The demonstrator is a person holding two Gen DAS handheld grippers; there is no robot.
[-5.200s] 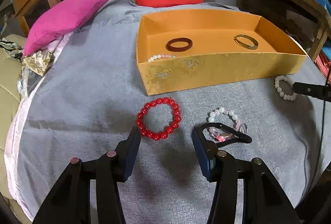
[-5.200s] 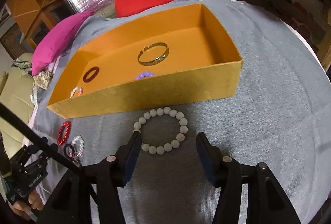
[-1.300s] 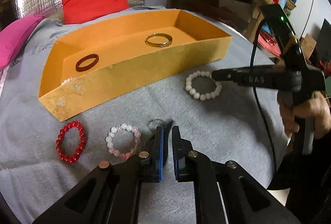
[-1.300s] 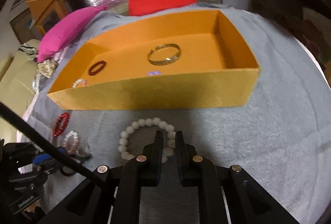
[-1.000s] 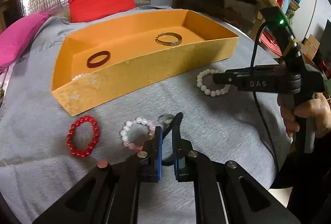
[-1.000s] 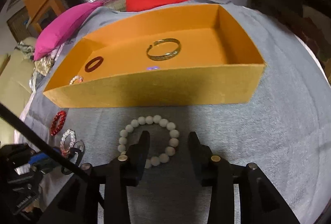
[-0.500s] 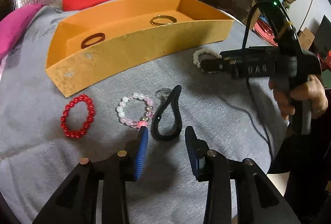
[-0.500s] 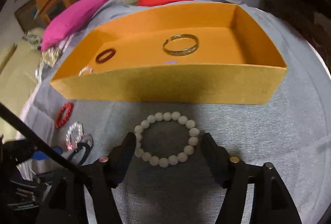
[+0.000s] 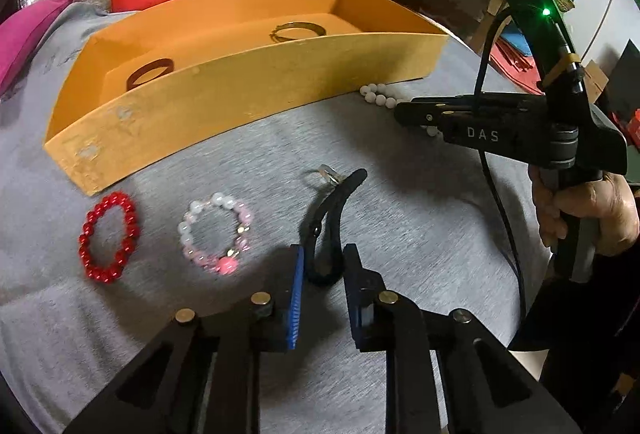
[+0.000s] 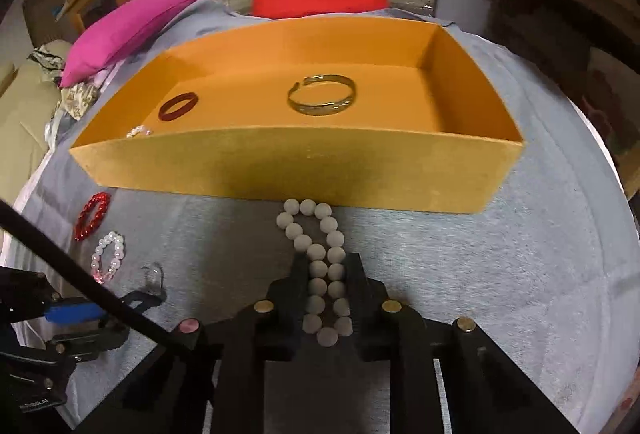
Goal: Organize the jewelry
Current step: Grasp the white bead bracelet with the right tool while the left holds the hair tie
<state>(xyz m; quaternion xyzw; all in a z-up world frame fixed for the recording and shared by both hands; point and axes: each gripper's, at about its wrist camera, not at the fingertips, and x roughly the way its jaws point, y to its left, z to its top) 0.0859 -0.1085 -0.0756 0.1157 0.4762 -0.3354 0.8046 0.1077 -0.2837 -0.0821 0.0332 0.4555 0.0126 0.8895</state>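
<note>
Grey cloth [image 9: 400, 234] under orange tray [image 9: 240, 93]

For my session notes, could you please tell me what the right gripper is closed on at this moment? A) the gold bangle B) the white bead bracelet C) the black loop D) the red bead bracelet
B: in the right wrist view the right gripper has just been closing and its jaws press the white bead bracelet into a narrow double row, just in front of the orange tray.
</note>
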